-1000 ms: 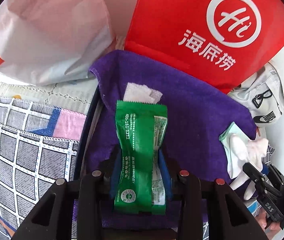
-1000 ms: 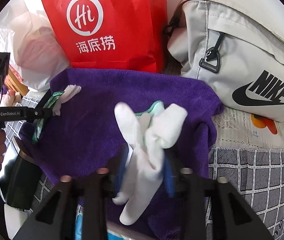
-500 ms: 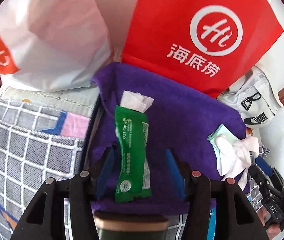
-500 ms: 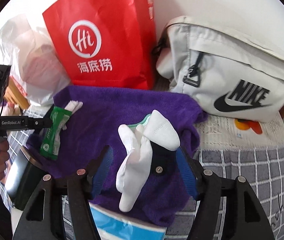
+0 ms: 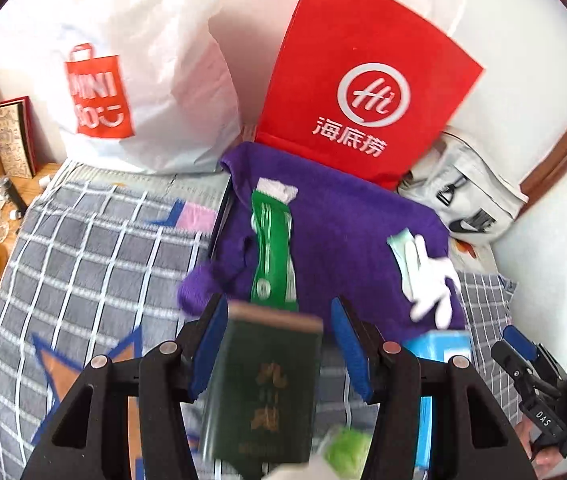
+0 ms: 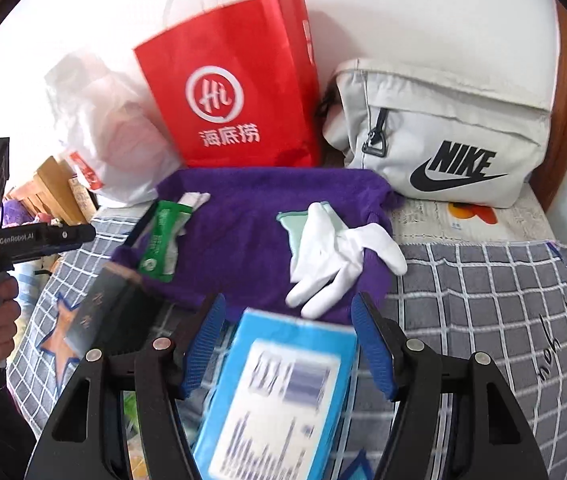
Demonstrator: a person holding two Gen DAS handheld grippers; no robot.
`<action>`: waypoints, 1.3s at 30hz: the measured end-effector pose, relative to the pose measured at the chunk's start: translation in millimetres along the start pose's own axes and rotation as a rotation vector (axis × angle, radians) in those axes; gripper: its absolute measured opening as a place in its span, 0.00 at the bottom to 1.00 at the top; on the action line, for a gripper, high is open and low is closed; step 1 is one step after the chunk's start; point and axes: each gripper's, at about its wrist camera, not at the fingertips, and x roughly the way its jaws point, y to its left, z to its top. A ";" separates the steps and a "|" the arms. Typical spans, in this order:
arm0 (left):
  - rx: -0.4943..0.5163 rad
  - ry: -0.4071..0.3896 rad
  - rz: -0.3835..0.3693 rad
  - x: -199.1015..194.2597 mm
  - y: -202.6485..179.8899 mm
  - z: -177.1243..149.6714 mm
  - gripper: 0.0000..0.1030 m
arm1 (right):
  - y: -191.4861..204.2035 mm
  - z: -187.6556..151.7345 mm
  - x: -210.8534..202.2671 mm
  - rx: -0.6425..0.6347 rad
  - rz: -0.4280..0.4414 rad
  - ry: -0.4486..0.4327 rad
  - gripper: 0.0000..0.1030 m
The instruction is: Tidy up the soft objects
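Two soft items lie on one purple towel on the bed: one green wet-wipe packet at its left side with a white tissue poking out the far end, and white gloves at its right side over a pale green cloth that is mostly covered; I can't count the gloves, fingers overlap. My left gripper is open, jaws just widened, nothing held; the packet sits beyond the tips, apart. A dark green box below it is blurred, gold characters unreadable, bottom cut off. My right gripper is open too, jaws just widened, gloves lying free ahead of it. One blue box under it has a smeared label, lower end cut off. Behind the towel: one red paper bag, one white plastic bag, one grey Nike bag. Grey checked blanket covers the bed. A blurred green-white thing at the left view's bottom edge is unidentifiable.
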 end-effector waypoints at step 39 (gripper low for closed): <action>-0.078 0.076 -0.004 -47.5 48.7 -184.3 0.50 | 124.2 -187.6 -52.2 -0.350 0.106 0.029 0.31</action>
